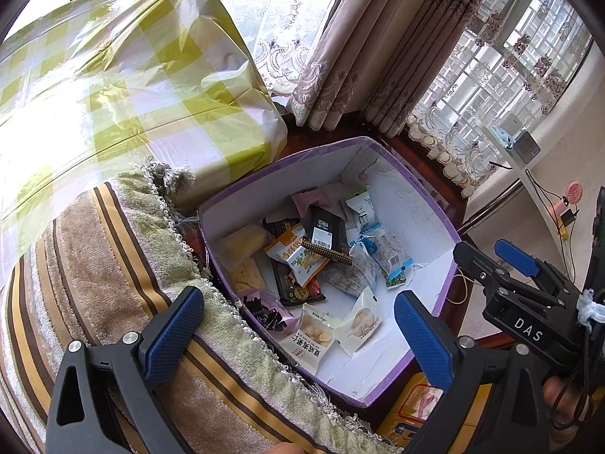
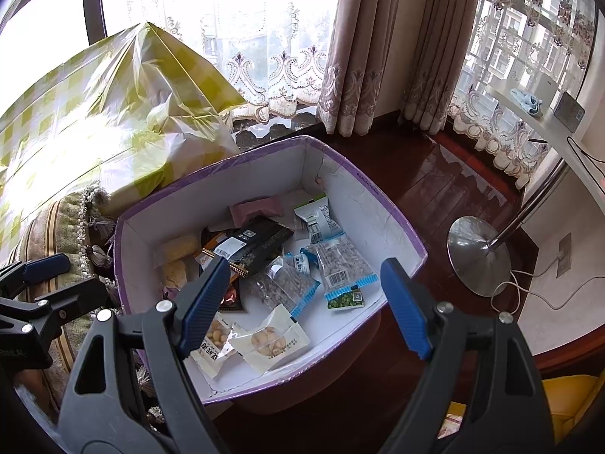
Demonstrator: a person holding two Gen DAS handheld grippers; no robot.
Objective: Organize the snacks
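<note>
A purple-rimmed box [image 1: 423, 204] [image 2: 363, 208] with white inner walls holds several snack packets. Among them are a black packet [image 1: 326, 231] [image 2: 254, 244], an orange packet [image 1: 298, 255], clear blue-edged packets [image 1: 386, 251] [image 2: 340, 265], white biscuit packets [image 1: 315, 335] [image 2: 269, 340] and a green pea packet [image 2: 346, 300]. My left gripper [image 1: 298, 335] hangs open over the box's near left corner, empty. My right gripper [image 2: 305, 304] is open above the box's near side, holding nothing. In each wrist view the other gripper [image 1: 495, 257] [image 2: 62, 280] shows at the edge.
A striped, fringed cushion [image 1: 113, 265] presses against the box's left side, with a green-checked plastic-wrapped bundle [image 1: 124, 83] behind it. Curtains [image 2: 363, 56] hang beyond. A chrome lamp base [image 2: 478, 255] and a cable lie on the dark wooden floor [image 2: 423, 174] at right. Something yellow [image 2: 567, 397] sits below.
</note>
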